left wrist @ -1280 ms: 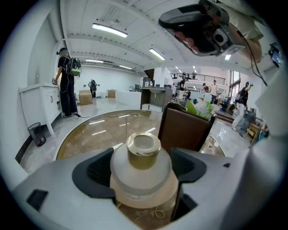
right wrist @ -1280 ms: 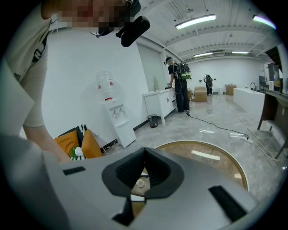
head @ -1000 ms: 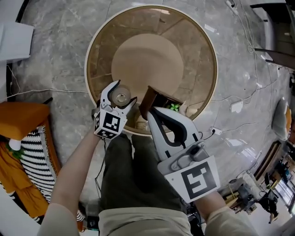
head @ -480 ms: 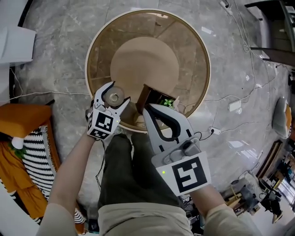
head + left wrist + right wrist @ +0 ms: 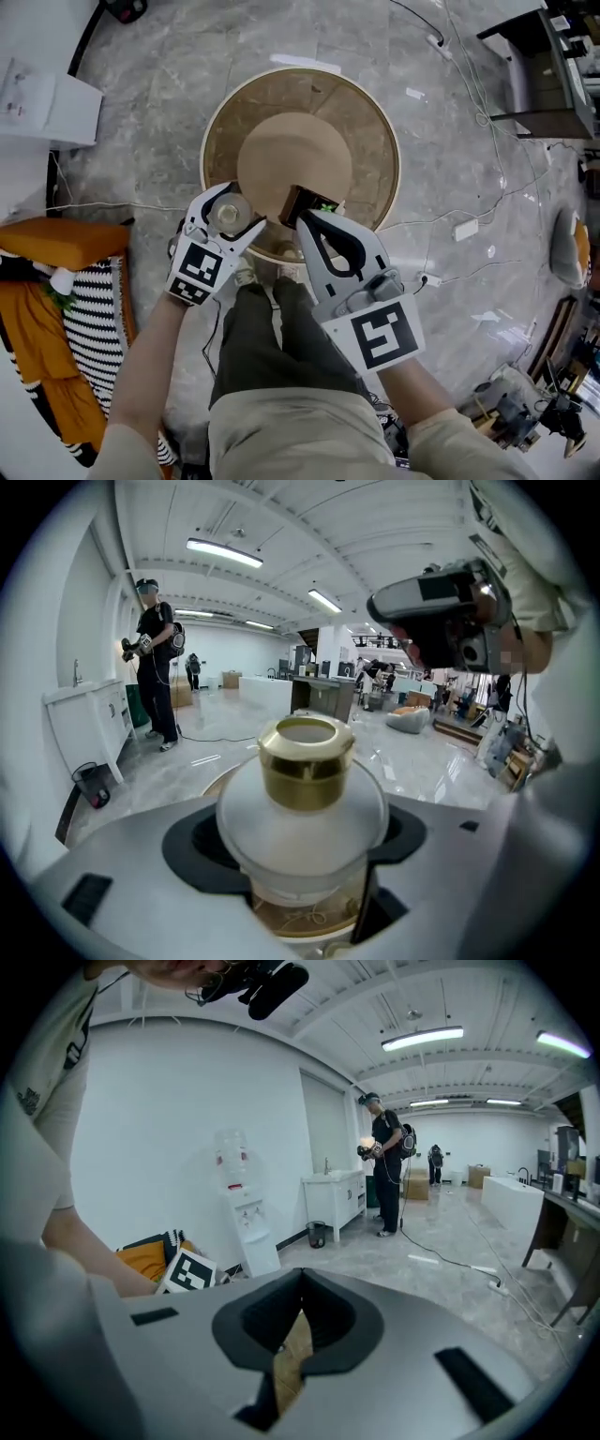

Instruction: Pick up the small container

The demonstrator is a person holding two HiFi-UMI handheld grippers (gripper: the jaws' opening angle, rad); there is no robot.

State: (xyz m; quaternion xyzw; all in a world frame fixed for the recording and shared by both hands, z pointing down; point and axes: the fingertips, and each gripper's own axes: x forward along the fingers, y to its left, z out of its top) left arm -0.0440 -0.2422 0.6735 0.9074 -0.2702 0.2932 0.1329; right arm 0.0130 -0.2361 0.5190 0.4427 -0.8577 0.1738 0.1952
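Frosted container gripped in L tongs — base hidden.

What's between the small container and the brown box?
One left gripper jaw on the small container, then a bare gap to the brown box; head view.

Person wearing beige and olive, carrying two pale grey grippers.
The person is wearing a beige short-sleeved shirt and dark olive trousers. The small left gripper and the bulkier, black-lined right gripper are each displaying a black-and-white square marker.
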